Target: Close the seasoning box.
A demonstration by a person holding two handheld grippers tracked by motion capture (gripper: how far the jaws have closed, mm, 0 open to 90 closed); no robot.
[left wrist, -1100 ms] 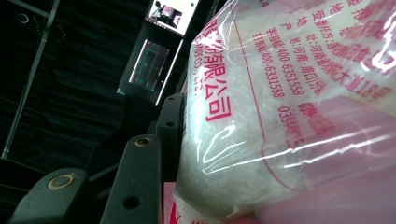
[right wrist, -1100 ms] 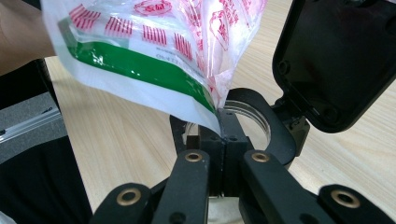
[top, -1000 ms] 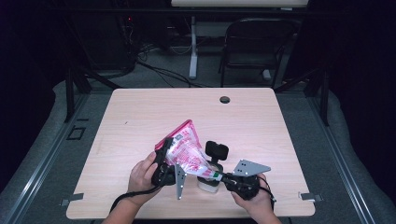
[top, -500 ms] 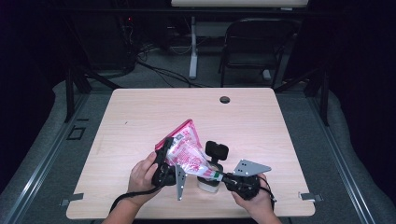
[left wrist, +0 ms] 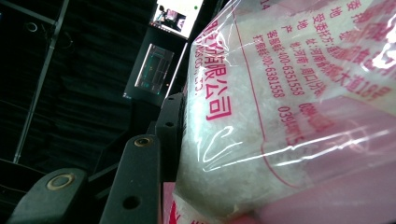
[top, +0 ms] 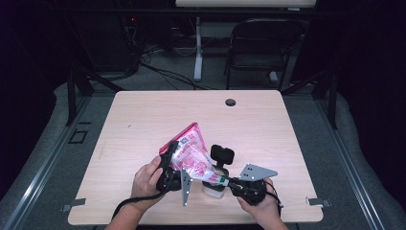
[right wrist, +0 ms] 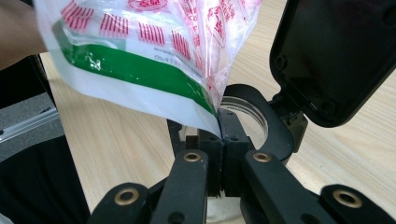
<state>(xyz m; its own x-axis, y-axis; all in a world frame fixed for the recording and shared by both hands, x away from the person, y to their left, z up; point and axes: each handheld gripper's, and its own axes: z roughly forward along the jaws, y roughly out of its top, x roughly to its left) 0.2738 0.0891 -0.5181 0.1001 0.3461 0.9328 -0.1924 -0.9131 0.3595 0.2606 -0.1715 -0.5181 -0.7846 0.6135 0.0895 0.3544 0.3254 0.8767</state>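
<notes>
A soft plastic bag (top: 189, 153), clear film printed in pink and red with a green band near one corner, is held tilted above the front middle of the tabletop (top: 143, 120), its pointed upper end toward the far side. White, coarse grains fill it; in the left claw view they press against the glossy, creased film beneath red printed characters (left wrist: 261, 121).

The left claw (top: 168, 165) grips the bag's lower left side, its black jaws clamped around the bulging body of the bag, with the person's left hand (top: 146, 177) wrapped behind it. The right claw (right wrist: 219, 135) has its jaws pressed together on the bag's lower corner, pinching the thin white-edged film just below the green band. The right hand (top: 261, 203) holds it from the front edge of the tabletop, and a grey three-cornered plate (top: 256, 171) sits on top of that claw.

Directly beneath the pinched corner stands a small round clear jar (right wrist: 254, 112) with an open mouth; its black hinged lid (right wrist: 331, 56), smooth and rounded at the corners, stands flipped up behind it. The right claw's jaws and the bag's corner cover most of the jar's mouth in that view.

The tabletop is pale wood-grain laminate with rounded corners and a dark round grommet hole (top: 231, 102) near its far edge. Beyond it a dark chair (top: 263, 48) and cables lie on a grey floor.
</notes>
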